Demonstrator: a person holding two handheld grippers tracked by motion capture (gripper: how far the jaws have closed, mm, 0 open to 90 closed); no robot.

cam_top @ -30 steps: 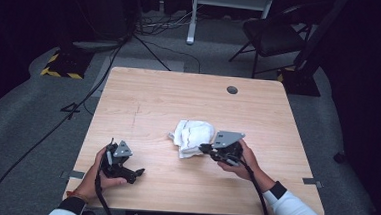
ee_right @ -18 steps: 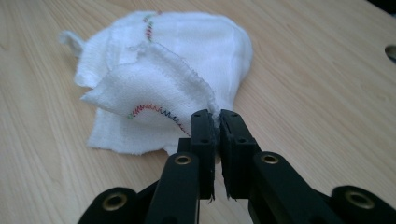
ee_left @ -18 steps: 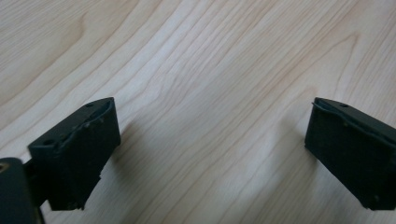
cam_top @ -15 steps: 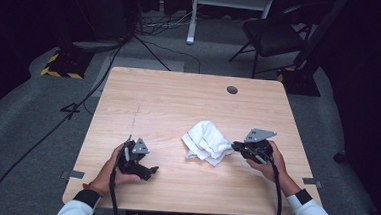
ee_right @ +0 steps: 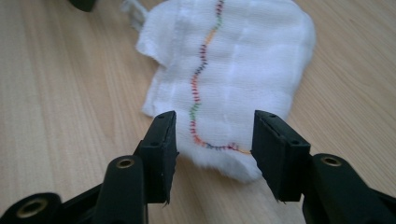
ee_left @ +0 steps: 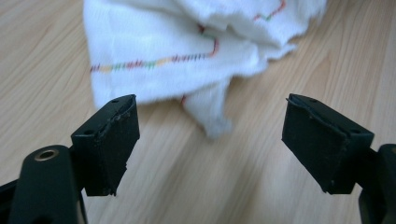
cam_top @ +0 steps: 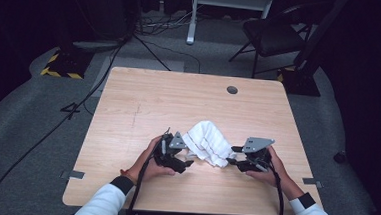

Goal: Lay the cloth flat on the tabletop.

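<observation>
I let the cloth go and bring my left gripper in.
My right gripper point(ee_right: 212, 140) has just been opening, its jaws now spread astride the cloth point(cam_top: 207, 141) edge without pinching; my left gripper point(ee_left: 210, 140), narrowing a little yet still spread and empty, now sits just beside it. The cloth lies crumpled mid-desk point(cam_top: 144, 99), its long axis slanting from far-left to near-right.
</observation>
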